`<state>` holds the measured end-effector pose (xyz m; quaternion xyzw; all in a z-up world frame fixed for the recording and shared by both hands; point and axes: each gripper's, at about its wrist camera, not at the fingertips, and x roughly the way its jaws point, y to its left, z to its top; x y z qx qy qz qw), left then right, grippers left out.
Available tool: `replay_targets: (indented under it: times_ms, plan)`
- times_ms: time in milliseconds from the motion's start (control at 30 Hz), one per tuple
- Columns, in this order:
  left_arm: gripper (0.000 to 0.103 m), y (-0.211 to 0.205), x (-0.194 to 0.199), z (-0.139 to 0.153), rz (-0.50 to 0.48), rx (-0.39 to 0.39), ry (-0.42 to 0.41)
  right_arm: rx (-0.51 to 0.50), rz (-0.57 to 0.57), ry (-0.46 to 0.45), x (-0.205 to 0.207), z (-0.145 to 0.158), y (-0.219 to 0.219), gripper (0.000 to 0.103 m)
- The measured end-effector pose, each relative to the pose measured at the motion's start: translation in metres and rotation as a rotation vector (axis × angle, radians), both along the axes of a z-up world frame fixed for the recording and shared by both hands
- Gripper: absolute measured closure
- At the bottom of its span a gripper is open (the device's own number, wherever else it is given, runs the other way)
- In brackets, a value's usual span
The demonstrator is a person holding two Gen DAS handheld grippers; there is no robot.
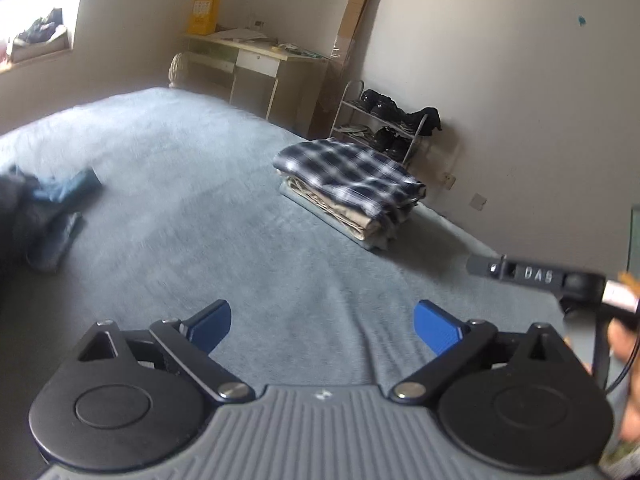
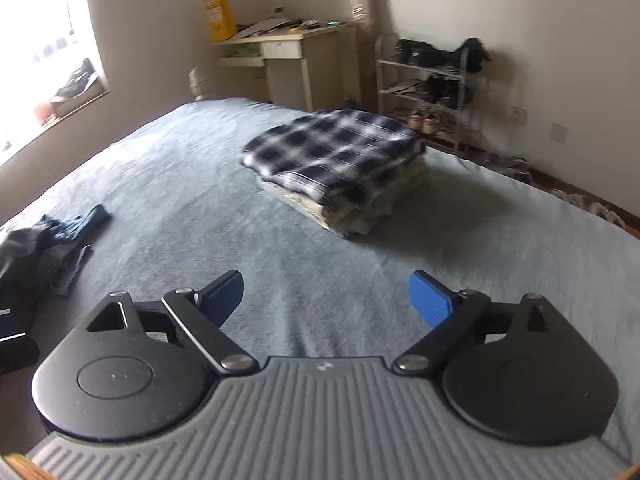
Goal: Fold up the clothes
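A stack of folded clothes with a navy-and-white plaid shirt (image 1: pixel 348 172) on top lies on the far right of the grey-blue bed (image 1: pixel 192 216); it also shows in the right wrist view (image 2: pixel 340 152). A loose heap of dark and teal clothes (image 1: pixel 44 212) lies at the bed's left, seen too in the right wrist view (image 2: pixel 48 248). My left gripper (image 1: pixel 322 328) is open and empty above the bed. My right gripper (image 2: pixel 326 300) is open and empty above the bed; its body (image 1: pixel 536 276) shows at the right edge of the left wrist view.
A desk (image 1: pixel 256 60) with papers and a yellow box (image 1: pixel 204 14) stands beyond the bed. A metal shoe rack (image 2: pixel 432 80) stands against the right wall. A window (image 2: pixel 44 40) is at the left. Cardboard (image 1: pixel 356 12) leans in the corner.
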<state>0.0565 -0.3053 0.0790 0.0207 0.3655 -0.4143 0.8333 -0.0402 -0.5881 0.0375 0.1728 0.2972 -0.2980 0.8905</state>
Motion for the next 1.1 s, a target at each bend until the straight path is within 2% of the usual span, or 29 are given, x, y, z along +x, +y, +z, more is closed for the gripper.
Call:
replay_targets:
  times_ms: [167, 233, 267, 367, 467, 500, 600, 833, 1100]
  plan:
    - [0.004, 0.002, -0.019, 0.004, 0.086, 0.029, 0.001, -0.013, -0.009, -0.025, -0.017, -0.001, 0.007, 0.011]
    - [0.0, 0.001, -0.027, 0.01, 0.123, 0.008, 0.013, -0.017, 0.024, -0.007, -0.019, 0.007, 0.011, 0.009]
    - [0.0, -0.001, -0.031, 0.015, 0.137, 0.002, 0.004, -0.026, 0.042, 0.002, -0.02, 0.012, 0.014, 0.005]
    - [0.0, -0.01, -0.046, 0.026, 0.169, 0.023, -0.068, -0.083, 0.093, -0.012, -0.029, 0.022, 0.026, 0.001]
    - [0.0, -0.016, -0.059, 0.038, 0.211, 0.042, -0.124, -0.136, 0.105, -0.045, -0.044, 0.025, 0.036, 0.001]
    - [0.0, -0.019, -0.062, 0.041, 0.22, 0.056, -0.119, -0.146, 0.097, -0.049, -0.049, 0.025, 0.038, 0.001]
    - [0.0, -0.027, -0.07, 0.046, 0.242, 0.093, -0.098, -0.144, 0.077, -0.047, -0.059, 0.026, 0.041, 0.001]
    - [0.0, -0.031, -0.09, 0.052, 0.248, 0.119, -0.165, -0.219, 0.018, -0.011, -0.07, 0.032, 0.044, 0.001]
    - [0.0, -0.02, -0.096, 0.06, 0.273, 0.077, -0.161, -0.306, 0.025, 0.034, -0.074, 0.034, 0.059, 0.001]
